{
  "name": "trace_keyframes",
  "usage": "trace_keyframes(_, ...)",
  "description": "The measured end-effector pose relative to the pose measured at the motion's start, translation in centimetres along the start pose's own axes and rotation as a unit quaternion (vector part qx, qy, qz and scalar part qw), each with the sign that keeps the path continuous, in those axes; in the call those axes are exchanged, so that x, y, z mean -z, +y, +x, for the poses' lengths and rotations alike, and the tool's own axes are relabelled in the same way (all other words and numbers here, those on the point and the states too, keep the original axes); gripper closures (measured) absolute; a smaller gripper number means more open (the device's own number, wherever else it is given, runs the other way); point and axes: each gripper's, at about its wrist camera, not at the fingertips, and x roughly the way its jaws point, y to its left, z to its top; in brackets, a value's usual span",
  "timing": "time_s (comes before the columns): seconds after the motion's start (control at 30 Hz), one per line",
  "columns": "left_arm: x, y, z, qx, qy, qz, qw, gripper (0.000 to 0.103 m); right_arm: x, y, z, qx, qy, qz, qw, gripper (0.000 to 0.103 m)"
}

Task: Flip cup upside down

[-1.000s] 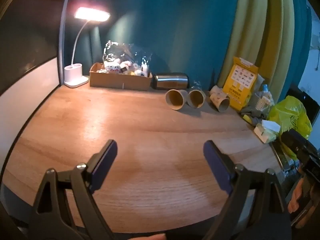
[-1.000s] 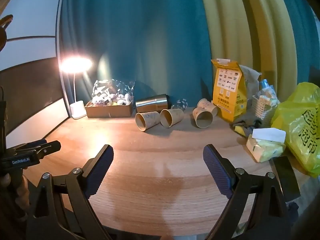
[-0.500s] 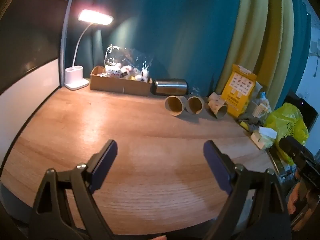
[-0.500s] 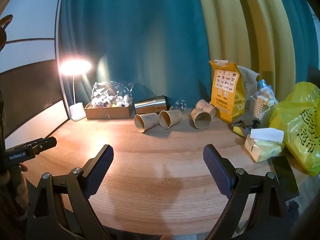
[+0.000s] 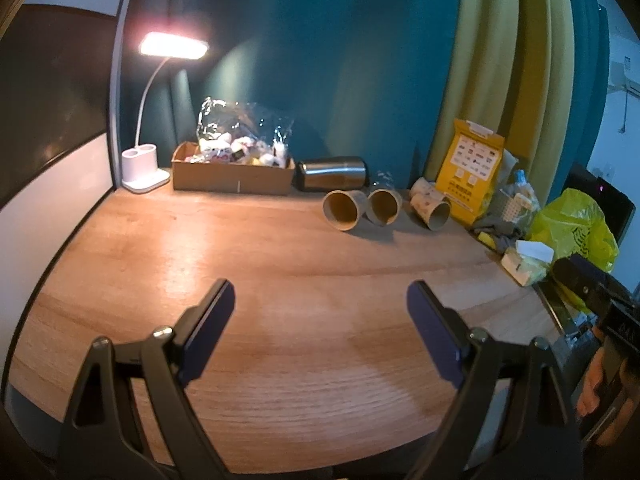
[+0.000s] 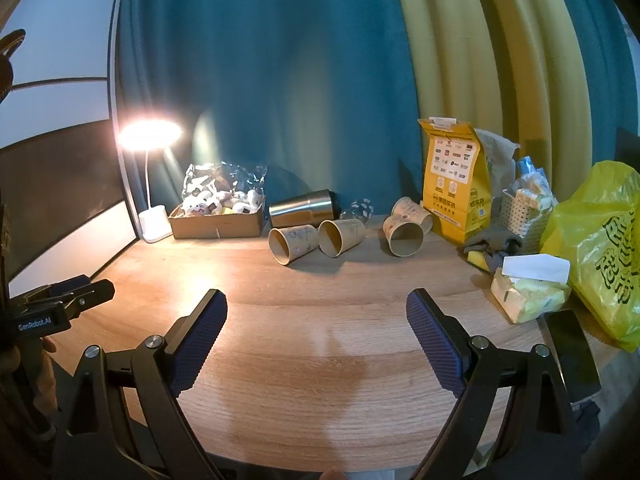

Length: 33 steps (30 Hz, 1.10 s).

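Note:
Three paper cups lie on their sides at the back of the wooden table, mouths toward me: a left cup (image 5: 343, 210) (image 6: 293, 243), a middle cup (image 5: 384, 207) (image 6: 341, 237) and a right cup (image 5: 431, 205) (image 6: 405, 227). My left gripper (image 5: 320, 320) is open and empty over the near table, far from the cups. My right gripper (image 6: 317, 325) is open and empty, also at the near edge. The left gripper's tip (image 6: 76, 292) shows at the left of the right wrist view.
A steel tumbler (image 5: 333, 172) lies behind the cups. A cardboard box (image 5: 232, 176) of small items and a lit desk lamp (image 5: 146, 168) stand back left. A yellow bag (image 6: 456, 184), tissue pack (image 6: 528, 288), yellow plastic bag (image 6: 604, 248) and phone (image 6: 570, 356) crowd the right.
Both grippers have drawn back and lifted slightly, so the cups look a little farther away. Both stay open. The cups have not moved.

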Motion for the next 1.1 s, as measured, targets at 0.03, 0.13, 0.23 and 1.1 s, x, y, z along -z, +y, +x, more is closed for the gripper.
trace_keyframes(0.03,0.0,0.0,0.0,0.000,-0.001,0.001,1.0000,0.014,0.0,-0.1,0.0,-0.001,0.000,0.000,1.000,0.010)
trace_keyframes(0.13,0.0,0.1,0.0,-0.001,0.001,0.001,1.0000,0.014,0.0,0.1,-0.1,0.000,-0.001,0.001,1.000,0.010)
trace_keyframes(0.23,0.0,0.1,-0.1,-0.008,-0.002,0.000,1.0000,0.014,0.0,0.0,0.3,0.000,0.002,0.002,1.000,0.010)
trace_keyframes(1.1,0.0,-0.5,-0.4,-0.009,-0.005,0.006,0.9999,0.014,-0.2,0.7,1.3,-0.002,0.011,-0.001,1.000,0.010)
